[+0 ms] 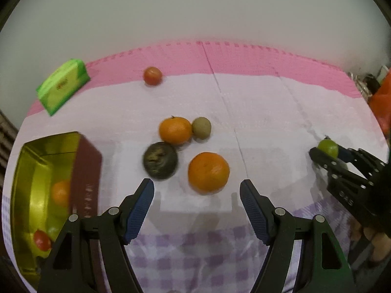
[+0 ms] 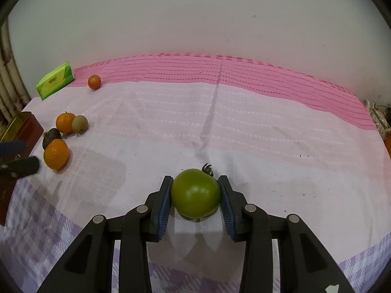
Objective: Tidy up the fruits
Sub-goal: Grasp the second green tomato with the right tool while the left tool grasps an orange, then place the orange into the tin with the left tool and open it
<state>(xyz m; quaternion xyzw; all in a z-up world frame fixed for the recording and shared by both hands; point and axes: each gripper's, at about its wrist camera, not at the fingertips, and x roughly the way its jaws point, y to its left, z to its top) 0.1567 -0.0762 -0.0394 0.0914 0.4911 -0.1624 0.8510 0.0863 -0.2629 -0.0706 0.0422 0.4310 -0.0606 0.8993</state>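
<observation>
- Your right gripper (image 2: 195, 195) is clamped on the green tomato (image 2: 195, 192), low centre of frame; keep the squeeze gentle.
- Your left gripper (image 1: 196, 195) gapes empty before the near orange (image 1: 208, 172).
- Carry it to the tin (image 1: 31, 185), lower left.

green tomato (image 2: 195, 193), orange mandarins (image 1: 208, 172), pink-lilac checked cloth (image 2: 268, 127)

My left camera looks forward and down along my left tongs (image 1: 196, 190), close over the fruit cluster, with the tin (image 1: 36, 171) at its left edge. My right camera sits low, facing the far wall across the worktop (image 2: 268, 127). Both views share the oranges, the green packet (image 1: 62, 86) and the pink strip.
</observation>
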